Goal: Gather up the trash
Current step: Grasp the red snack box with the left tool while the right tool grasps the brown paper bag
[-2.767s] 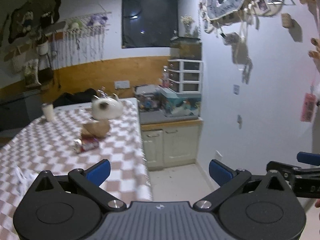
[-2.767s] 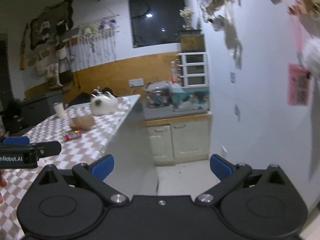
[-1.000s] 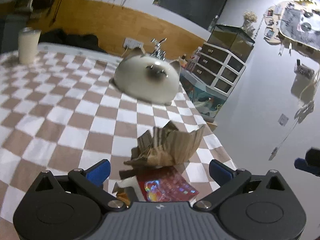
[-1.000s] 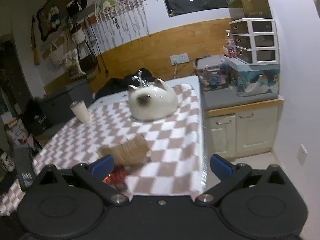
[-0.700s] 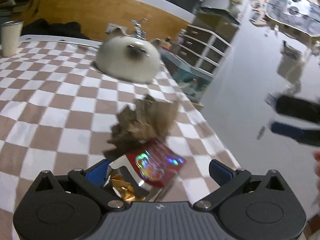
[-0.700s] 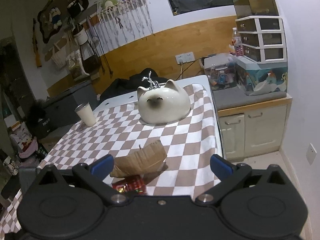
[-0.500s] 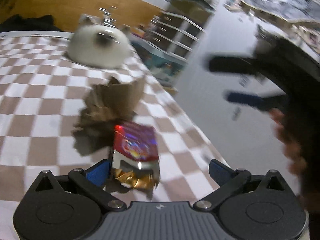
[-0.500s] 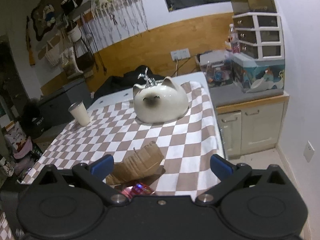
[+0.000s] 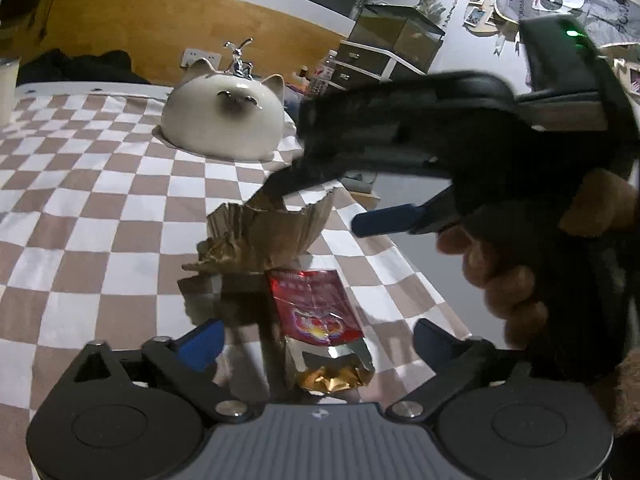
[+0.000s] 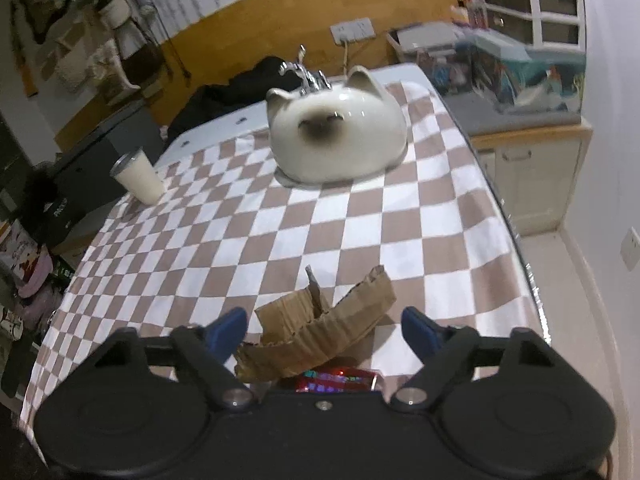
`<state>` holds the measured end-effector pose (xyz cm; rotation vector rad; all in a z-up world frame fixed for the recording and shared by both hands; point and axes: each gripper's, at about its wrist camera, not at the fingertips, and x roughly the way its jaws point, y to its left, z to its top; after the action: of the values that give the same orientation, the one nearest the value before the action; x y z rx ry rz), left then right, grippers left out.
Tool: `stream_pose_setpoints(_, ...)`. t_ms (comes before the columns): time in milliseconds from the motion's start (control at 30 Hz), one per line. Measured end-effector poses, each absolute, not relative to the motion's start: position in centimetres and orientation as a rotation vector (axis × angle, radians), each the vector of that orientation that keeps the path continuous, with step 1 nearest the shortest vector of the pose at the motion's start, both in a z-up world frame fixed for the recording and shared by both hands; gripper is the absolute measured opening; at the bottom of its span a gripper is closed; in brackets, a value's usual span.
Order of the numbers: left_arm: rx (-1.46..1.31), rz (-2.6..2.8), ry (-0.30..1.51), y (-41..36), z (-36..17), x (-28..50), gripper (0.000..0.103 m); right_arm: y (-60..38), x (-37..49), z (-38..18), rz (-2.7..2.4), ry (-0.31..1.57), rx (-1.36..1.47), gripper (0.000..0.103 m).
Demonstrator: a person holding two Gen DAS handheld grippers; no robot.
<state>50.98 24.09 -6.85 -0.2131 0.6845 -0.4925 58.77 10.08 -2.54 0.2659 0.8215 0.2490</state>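
Having swung in from the room, I am bracketing the cardboard [image 10: 320,336] with my open, empty right fingers [image 10: 324,326] and the wrapper [image 9: 316,312] with my open left fingers [image 9: 316,338], both scraps lying on the surface [image 9: 100,216], ungrasped.

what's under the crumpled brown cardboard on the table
The far end of a red snack wrapper tucks beneath the cardboard, on the checkered tablecloth. Anything else under the cardboard is covered.

Corrugated cardboard scrap [image 10: 320,336], glossy foil wrapper [image 9: 320,320]
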Motion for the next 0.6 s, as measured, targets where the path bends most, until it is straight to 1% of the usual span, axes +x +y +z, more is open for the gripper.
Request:
stream_pose_setpoints(33, -0.204, -0.481, 0.686, 24.0, -6.9, 51.1, 0.097, 10.2, 59.0, -2.8, 0.244, 0.826, 0.264, 0.068)
stream_pose_setpoints(67, -0.199, -0.476, 0.689, 24.0, -6.9, 51.2, 0.097, 10.2, 59.3, -3.1, 0.241, 0.831, 0.268, 0.063)
stream_pose_setpoints(133, -0.184, -0.471, 0.694, 23.8, -7.0, 51.3, 0.097, 10.0, 59.8, -3.6, 0.249, 0.857, 0.283, 0.038)
stream_pose_setpoints(167, -0.177, -0.469, 0.695, 23.7, -7.0, 51.2, 0.097, 9.8, 60.0, -3.9, 0.253, 0.868, 0.293, 0.031)
stream_pose_setpoints(200, -0.172, -0.468, 0.695, 23.6, -7.0, 51.2, 0.097, 9.6, 60.0, -4.0, 0.257, 0.87, 0.304, 0.016)
stream_pose_setpoints(233, -0.168, -0.466, 0.695, 23.5, -7.0, 51.3, 0.097, 9.4, 60.0, -4.1, 0.256, 0.869, 0.316, 0.007)
stream_pose_setpoints(300, -0.157, -0.459, 0.693, 23.2, -7.0, 51.3, 0.097, 8.7, 59.7, -3.9, 0.265, 0.849, 0.338, 0.004)
stream_pose_setpoints(400, -0.141, -0.444, 0.684, 22.5, -7.0, 51.3, 0.094, 7.8, 58.6, -2.7, 0.246, 0.783, 0.322, 0.004)
stream_pose_setpoints(433, -0.134, -0.439, 0.685, 22.1, -7.0, 51.4, 0.092, 7.4, 58.3, -2.3, 0.244, 0.764, 0.322, 0.004)
stream_pose_setpoints(600, -0.072, -0.396, 0.696, 20.2, -7.3, 51.3, 0.091, 4.4, 56.2, 0.0, 0.209, 0.666, 0.318, 0.003)
